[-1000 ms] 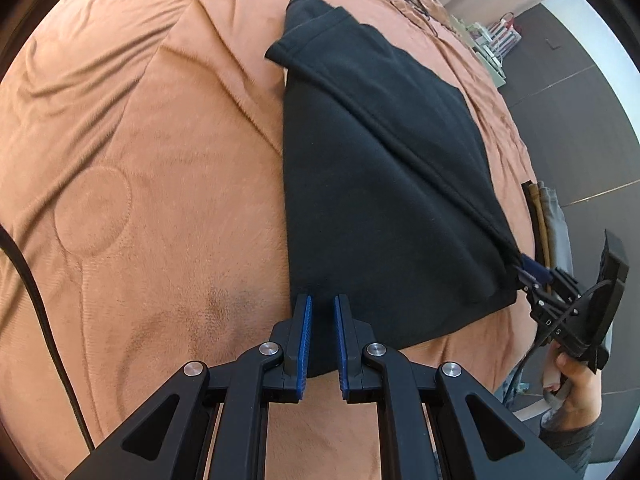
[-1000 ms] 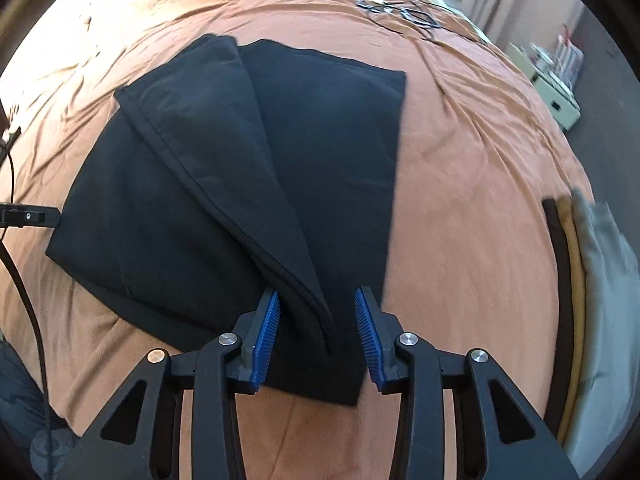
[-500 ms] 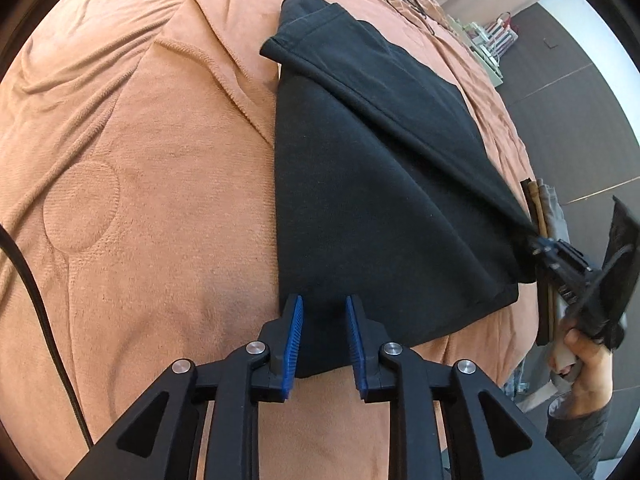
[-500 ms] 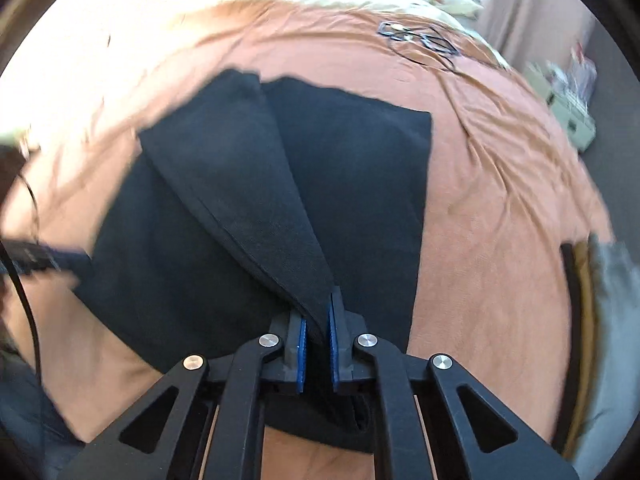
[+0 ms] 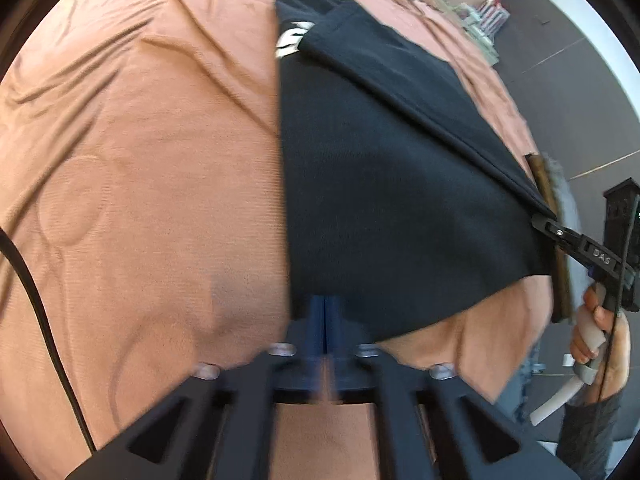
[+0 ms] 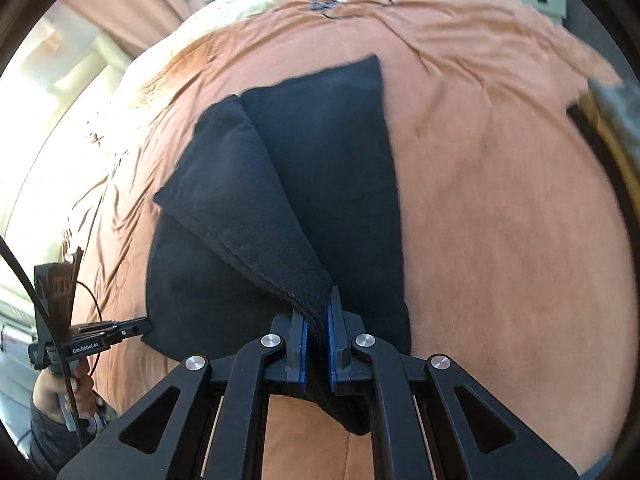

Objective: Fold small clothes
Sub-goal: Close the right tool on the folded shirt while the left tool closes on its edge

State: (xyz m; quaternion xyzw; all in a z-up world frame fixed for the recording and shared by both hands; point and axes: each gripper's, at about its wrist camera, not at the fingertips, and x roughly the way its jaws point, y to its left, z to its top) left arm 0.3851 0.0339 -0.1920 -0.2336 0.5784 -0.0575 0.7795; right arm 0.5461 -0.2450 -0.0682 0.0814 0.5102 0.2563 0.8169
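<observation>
The black garment (image 6: 320,184) lies on the orange bedspread (image 6: 500,220), its long axis running away from both grippers; the right gripper (image 6: 317,344) clamps its near corner; the left gripper (image 5: 325,320) pinches the near hem.

The garment (image 5: 392,208) I am working on is plain black, with a small white print (image 5: 290,42) showing near its far end. The bed cover (image 5: 152,168) beneath it is terracotta orange, carrying a faint stitched circle pattern. My left hand-held gripper (image 5: 325,320) is black with blue pads; my right hand-held gripper (image 6: 318,344) matches, black frame, blue pads, silver screw heads. A black cable (image 5: 36,300) crosses the cover. Folded items (image 6: 604,120) at the bed's edge read black, mustard and grey.
</observation>
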